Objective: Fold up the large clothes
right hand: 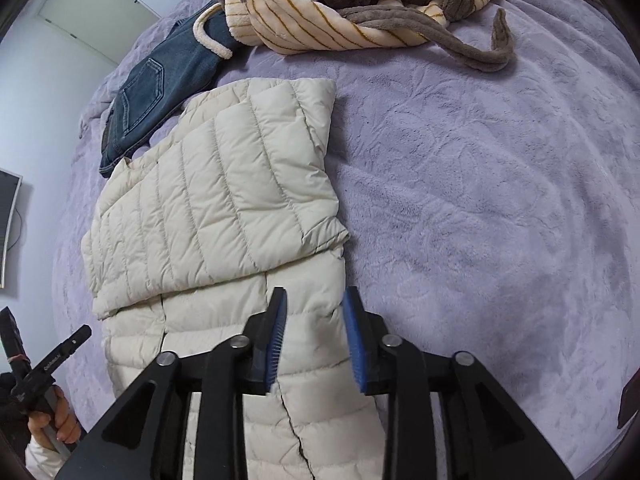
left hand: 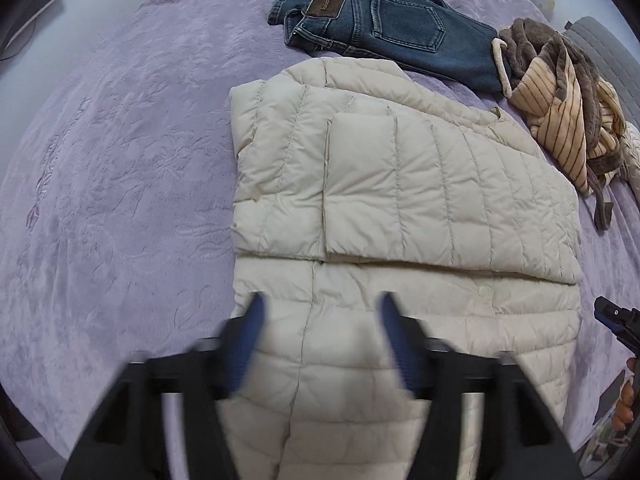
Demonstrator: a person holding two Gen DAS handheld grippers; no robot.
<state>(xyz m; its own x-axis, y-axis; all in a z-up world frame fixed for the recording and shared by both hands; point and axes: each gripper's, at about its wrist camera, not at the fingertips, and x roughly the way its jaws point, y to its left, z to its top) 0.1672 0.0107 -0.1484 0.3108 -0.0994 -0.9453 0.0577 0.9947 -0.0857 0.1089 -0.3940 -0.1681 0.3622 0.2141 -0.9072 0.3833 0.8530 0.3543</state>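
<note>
- One bed [left hand: 120, 160], covered by a purple embossed blanket, carries three garments: one cream quilted jacket [left hand: 400, 184], one pair of jeans [left hand: 400, 36] and one striped fleece robe [left hand: 568, 120].
- On the left, a wide stretch of bare blanket runs from the jacket's left edge out to the bed's edge.
- The left gripper [left hand: 320, 340] hovers over the jacket's lower half, its blue-padded fingers spread wide apart with nothing between them; it appears motion-blurred.
- The jacket lies flat in the middle of the bed, both sleeves folded across the chest, the upper one ending in a straight cuff edge left of centre; the lower body lies flat toward the cameras.
- The jeans lie folded beyond the jacket's collar, just touching its top edge, back pocket up.
- The robe is heaped at the far right, overlapping the jeans' leg end, its brown belt trailing onto the blanket.
- The right gripper [right hand: 314, 340] hangs over the jacket's lower right edge, fingers parted and empty.
- In the right wrist view, open blanket [right hand: 500, 200] spreads right of the jacket.
</note>
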